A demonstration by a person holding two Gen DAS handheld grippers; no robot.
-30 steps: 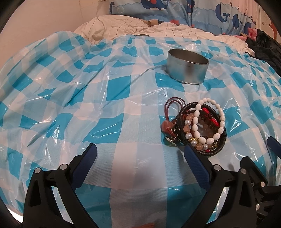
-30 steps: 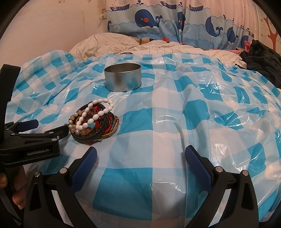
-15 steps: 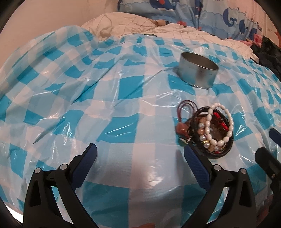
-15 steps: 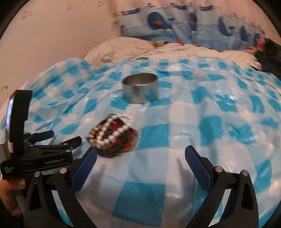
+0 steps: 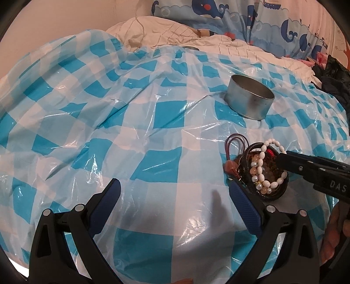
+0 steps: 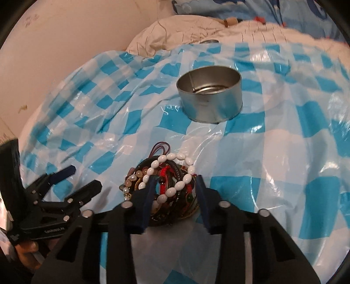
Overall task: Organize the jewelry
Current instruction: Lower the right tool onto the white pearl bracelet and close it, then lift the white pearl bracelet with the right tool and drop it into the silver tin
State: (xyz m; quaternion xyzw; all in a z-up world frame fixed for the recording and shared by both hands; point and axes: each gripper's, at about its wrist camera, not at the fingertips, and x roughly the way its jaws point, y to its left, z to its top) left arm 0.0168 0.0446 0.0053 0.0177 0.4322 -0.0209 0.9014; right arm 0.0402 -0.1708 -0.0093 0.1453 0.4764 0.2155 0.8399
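A pile of bracelets [image 6: 172,174], with white beads on top of dark, red and pearl bands, lies on the blue-checked plastic sheet [image 6: 273,153]. My right gripper [image 6: 176,181] points down over it. Its jaws are closing, with one finger dipped into the pile, the other against its right edge, and beads and bands filling the gap. In the left wrist view a finger of the right gripper [image 5: 284,161] comes in over the pile [image 5: 264,172]. My left gripper [image 5: 175,185] hangs open and empty just left of the pile. An open round tin [image 6: 210,94] stands behind the pile.
The sheet covers a bed and is creased and glossy. A cream pillow [image 5: 157,30] and a whale-print curtain [image 5: 218,11] lie beyond the tin [image 5: 249,100]. Dark cloth [image 5: 334,80] sits at the far right. A hand [image 6: 26,255] holds the left gripper [image 6: 84,178].
My right gripper has swung left and tipped down onto the bracelet pile, and its jaws have narrowed from wide open to close around it. The left gripper has barely shifted.
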